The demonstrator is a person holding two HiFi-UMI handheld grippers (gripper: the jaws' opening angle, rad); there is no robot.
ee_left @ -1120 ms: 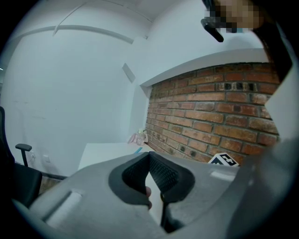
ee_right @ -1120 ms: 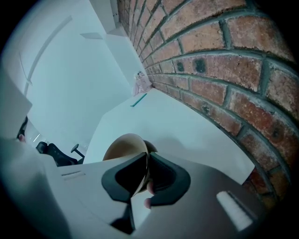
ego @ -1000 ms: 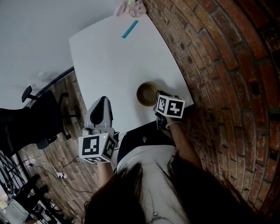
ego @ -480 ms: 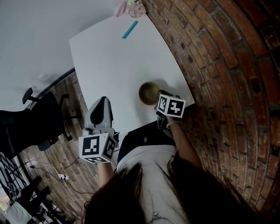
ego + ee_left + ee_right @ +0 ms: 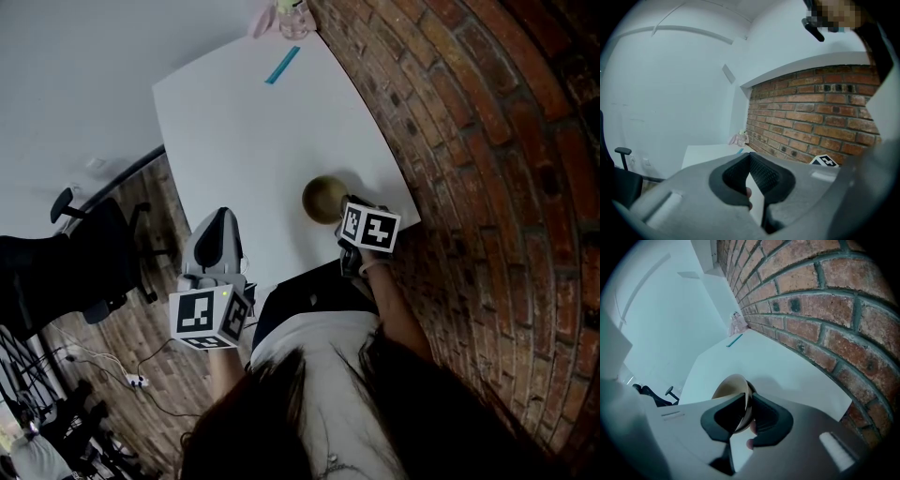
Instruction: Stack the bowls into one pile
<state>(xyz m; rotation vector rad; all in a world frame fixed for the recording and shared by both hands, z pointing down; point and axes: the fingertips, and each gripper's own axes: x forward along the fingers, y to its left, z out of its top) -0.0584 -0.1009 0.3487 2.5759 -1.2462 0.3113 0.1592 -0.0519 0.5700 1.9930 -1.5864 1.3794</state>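
**R gripper [image 5: 746, 403] clamped on bowl [image 5: 730, 386] rim; L gripper [image 5: 750, 157] closed, empty**

R gripper's jaws pinch the tan bowl's rim, one pad inside and one outside, and the bowl sits tilted between them. Something dark shows just behind the rim; can't tell if that's a 2nd bowl. From the head view the bowl is at the white table's [image 5: 244, 131] near-right corner, close to the brick wall [image 5: 469, 141], just beyond the R gripper's marker cube. Can't tell if the bowl's base touches the tabletop.

L gripper is held off the table's near-left edge, well apart from the bowl. Its pads meet at the tips w/ nothing between them.

A blue strip [image 5: 281, 65] lies near the table's far end. A black chair [image 5: 84, 253] stands on the wood floor to the left.
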